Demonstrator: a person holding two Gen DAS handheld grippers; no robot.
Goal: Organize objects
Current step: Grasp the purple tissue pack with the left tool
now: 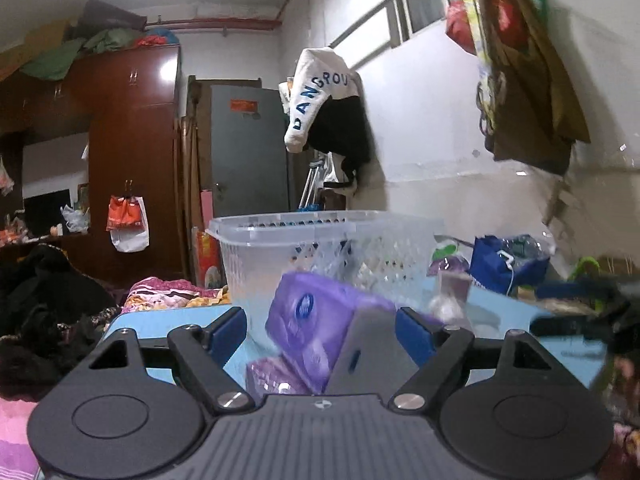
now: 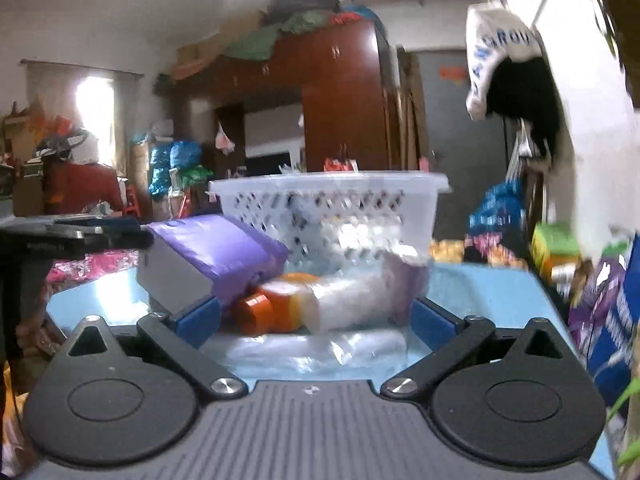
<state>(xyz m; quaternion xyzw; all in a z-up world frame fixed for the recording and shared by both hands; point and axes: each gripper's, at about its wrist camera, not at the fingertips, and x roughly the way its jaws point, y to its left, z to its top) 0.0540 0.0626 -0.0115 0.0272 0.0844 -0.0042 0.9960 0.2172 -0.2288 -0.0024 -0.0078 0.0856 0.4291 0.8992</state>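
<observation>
While the white basket point(image 2: 328, 196) stands at the far side of the blue desk point(image 1: 168, 320), little looks sorted: a purple tissue pack point(image 1: 320, 328) lies between the wide-spread left tongs point(image 1: 320, 330), and an orange-capped bottle point(image 2: 288, 300) lies between the equally wide right tongs point(image 2: 314, 316), neither gripped.

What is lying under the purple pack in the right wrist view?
The purple pack leans tilted over an orange container wrapped in clear plastic, on the blue table. The container's far side and whatever lies beneath the pack's left half are covered.
</observation>
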